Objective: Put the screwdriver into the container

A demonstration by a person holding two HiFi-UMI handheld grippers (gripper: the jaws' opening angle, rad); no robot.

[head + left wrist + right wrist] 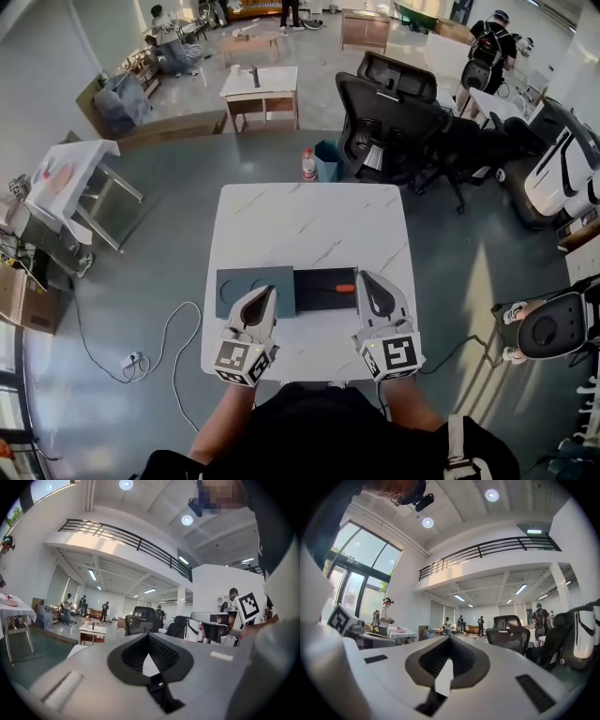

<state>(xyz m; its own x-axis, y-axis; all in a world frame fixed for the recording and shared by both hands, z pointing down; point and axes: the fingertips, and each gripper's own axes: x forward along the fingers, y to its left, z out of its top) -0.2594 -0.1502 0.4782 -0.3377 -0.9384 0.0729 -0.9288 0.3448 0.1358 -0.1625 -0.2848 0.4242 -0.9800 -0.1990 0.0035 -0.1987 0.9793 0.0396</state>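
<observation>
The screwdriver (340, 288), with an orange handle and a dark shaft, lies inside the black rectangular container (312, 300) near the front of the white marble table (309, 225). A dark grey lid or tray (239, 281) lies flat against the container's left side. My right gripper (367, 281) hovers at the container's right end, just right of the orange handle, jaws shut and empty. My left gripper (264, 295) is over the grey tray, also shut with nothing in it. Both gripper views look out level over the room, showing closed jaws (149, 638) (450, 641) and no table.
Beyond the table's far edge stand a bottle (308, 164) and a teal bin (328, 159) on the floor, with black office chairs (389, 117) behind. A cable and power strip (131, 359) lie on the floor at left. Several people stand far off.
</observation>
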